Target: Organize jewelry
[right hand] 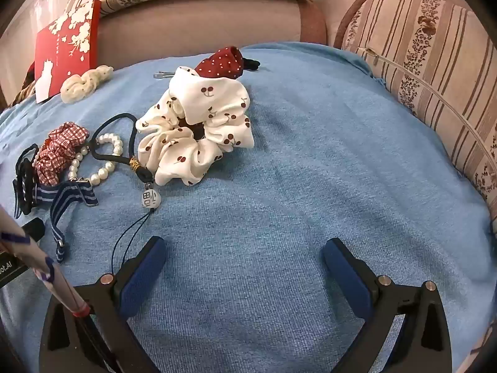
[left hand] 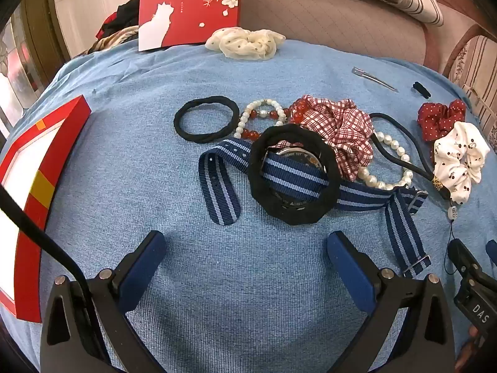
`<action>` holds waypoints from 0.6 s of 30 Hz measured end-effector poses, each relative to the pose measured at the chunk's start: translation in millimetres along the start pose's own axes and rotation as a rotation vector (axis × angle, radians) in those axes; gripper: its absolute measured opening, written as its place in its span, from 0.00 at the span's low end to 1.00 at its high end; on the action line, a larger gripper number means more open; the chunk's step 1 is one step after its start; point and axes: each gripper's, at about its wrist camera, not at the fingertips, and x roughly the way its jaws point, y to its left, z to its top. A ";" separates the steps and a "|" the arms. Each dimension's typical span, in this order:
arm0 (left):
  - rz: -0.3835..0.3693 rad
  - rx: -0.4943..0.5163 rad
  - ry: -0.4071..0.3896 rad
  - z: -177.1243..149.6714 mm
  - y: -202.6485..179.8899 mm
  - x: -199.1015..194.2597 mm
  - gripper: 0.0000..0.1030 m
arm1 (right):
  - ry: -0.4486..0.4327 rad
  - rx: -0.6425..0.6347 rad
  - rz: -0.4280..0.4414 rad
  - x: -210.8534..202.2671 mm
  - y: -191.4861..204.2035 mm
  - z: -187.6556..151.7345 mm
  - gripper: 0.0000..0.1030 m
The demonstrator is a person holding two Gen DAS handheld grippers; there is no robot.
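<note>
White cherry-print scrunchie point(right hand: 198, 130); red-and-white checked scrunchie point(left hand: 341, 133) at its nine o'clock; navy, pale-striped watch strap point(left hand: 292, 177); blue cloth point(right hand: 295, 202); seemingly dark-red dotted scrunchie point(right hand: 223, 62).

blue cloth point(left hand: 248, 279) covers surface. on it: red box point(left hand: 46, 168) at left edge, black hair tie point(left hand: 206, 118), bead bracelet point(left hand: 264, 118) beside it, striped watch strap point(left hand: 217, 180), plaid scrunchie point(left hand: 341, 130), pearl bracelet point(left hand: 388, 158), cherry scrunchie point(right hand: 202, 124) w/ red dotted scrunchie point(right hand: 222, 62) behind, cream scrunchie point(left hand: 245, 43) + metal clip point(left hand: 372, 79) at far side.

Blue cloth point(left hand: 248, 279) (wrinkled), striped floral cushions point(right hand: 435, 62), red card with white cat point(left hand: 186, 6)
</note>
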 end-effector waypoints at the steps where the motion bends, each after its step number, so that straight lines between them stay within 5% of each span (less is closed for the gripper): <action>1: -0.014 -0.008 0.018 0.8 1.1 1.2 1.00 | -0.003 -0.001 -0.002 0.1 0.1 -0.1 1.00; 18: -0.026 -0.017 0.019 0.1 1.9 1.4 1.00 | -0.009 -0.002 -0.008 -1.5 1.3 -1.7 1.00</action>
